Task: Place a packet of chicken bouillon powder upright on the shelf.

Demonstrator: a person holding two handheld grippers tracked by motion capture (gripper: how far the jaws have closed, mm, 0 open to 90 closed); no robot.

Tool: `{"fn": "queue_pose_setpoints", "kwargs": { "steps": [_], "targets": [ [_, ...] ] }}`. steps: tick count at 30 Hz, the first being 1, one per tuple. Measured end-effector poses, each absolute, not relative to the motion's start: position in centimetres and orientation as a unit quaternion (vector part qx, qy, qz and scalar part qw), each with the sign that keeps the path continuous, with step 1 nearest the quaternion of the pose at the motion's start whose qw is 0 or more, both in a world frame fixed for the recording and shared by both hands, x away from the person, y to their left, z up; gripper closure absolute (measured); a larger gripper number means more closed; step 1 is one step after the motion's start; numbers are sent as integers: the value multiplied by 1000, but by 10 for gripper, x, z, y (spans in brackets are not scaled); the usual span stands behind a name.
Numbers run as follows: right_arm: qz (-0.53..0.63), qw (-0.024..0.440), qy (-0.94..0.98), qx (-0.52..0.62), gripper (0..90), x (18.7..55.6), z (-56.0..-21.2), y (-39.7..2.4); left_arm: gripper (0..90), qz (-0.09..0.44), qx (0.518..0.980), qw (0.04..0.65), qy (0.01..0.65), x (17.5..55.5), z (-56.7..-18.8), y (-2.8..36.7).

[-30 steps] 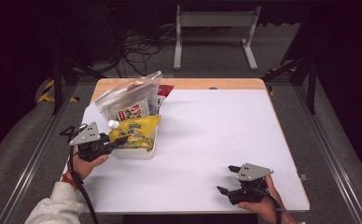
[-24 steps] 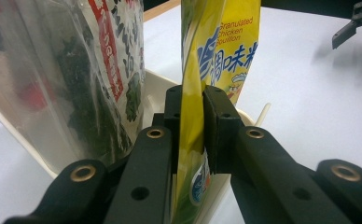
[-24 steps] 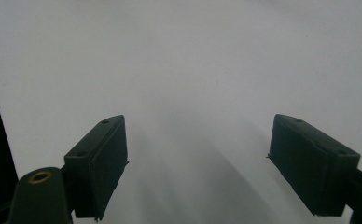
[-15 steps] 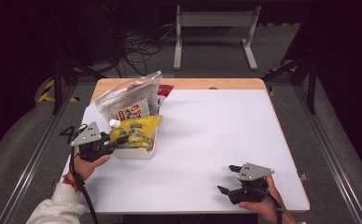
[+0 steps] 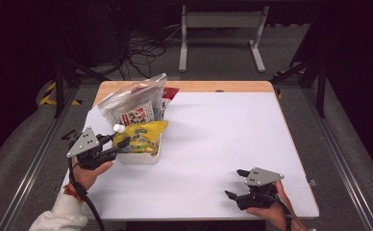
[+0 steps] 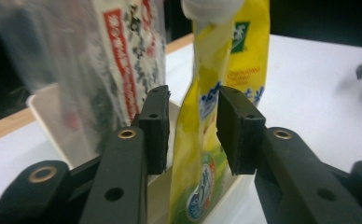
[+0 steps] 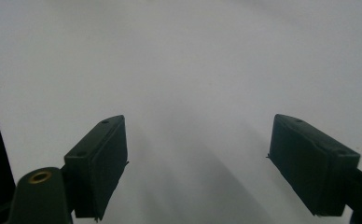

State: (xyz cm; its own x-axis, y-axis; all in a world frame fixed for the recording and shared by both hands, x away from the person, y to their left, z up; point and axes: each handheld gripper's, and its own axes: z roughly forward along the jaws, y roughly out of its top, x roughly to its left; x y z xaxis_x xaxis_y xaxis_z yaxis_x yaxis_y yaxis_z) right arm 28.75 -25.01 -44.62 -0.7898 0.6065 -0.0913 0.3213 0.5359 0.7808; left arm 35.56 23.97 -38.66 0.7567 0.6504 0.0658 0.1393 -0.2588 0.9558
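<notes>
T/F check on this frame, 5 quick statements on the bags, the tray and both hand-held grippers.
1. The yellow bag lies between the left hand-held gripper pads. True; the jaws have just been opening, gaps show on both sides.
2. The right hand-held gripper holds a bag. False: open over bare white table.
3. The yellow bag sits in a white tray. True.
4. The clear bag lies at the table's right edge. False: behind the yellow bag, at the left.
5. Both hand-held grippers touch the tray. False: the right one is far off.
</notes>
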Motion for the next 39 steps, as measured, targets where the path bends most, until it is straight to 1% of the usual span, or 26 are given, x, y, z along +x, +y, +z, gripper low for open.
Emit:
{"fn": "queue_pose_setpoints", "kwargs": {
  "steps": [2, 5, 7, 9, 11, 14, 15, 16, 20, 22, 29, 39],
  "targets": [
    [399, 180, 857, 272, 194, 288, -446, -251, 642, 241, 752, 554, 266, 351, -386, 239],
    [401, 183, 855, 274, 194, 288, -444, -252, 570, 254, 745, 551, 277, 345, -386, 238],
    [402, 186, 853, 275, 194, 288, -443, -253, 539, 254, 742, 554, 281, 342, -386, 238],
    [403, 187, 852, 276, 194, 288, -443, -254, 477, 265, 742, 544, 287, 338, -386, 237],
    [403, 190, 851, 278, 194, 288, -442, -254, 435, 267, 745, 540, 287, 334, -387, 236],
    [404, 190, 850, 278, 194, 288, -442, -255, 398, 273, 742, 538, 291, 331, -388, 235],
    [404, 191, 850, 279, 194, 288, -442, -255, 398, 271, 741, 540, 293, 330, -388, 236],
    [405, 192, 849, 280, 194, 288, -441, -255, 371, 275, 740, 537, 298, 327, -388, 237],
    [405, 195, 848, 280, 194, 288, -441, -256, 323, 280, 737, 533, 307, 322, -390, 237],
    [406, 196, 847, 282, 194, 289, -441, -257, 285, 282, 737, 529, 312, 320, -390, 237],
    [408, 201, 844, 284, 194, 289, -439, -258, 232, 283, 738, 529, 309, 309, -391, 237],
    [412, 207, 840, 285, 190, 289, -437, -259, 174, 263, 751, 525, 302, 300, -397, 232]
  ]
}}
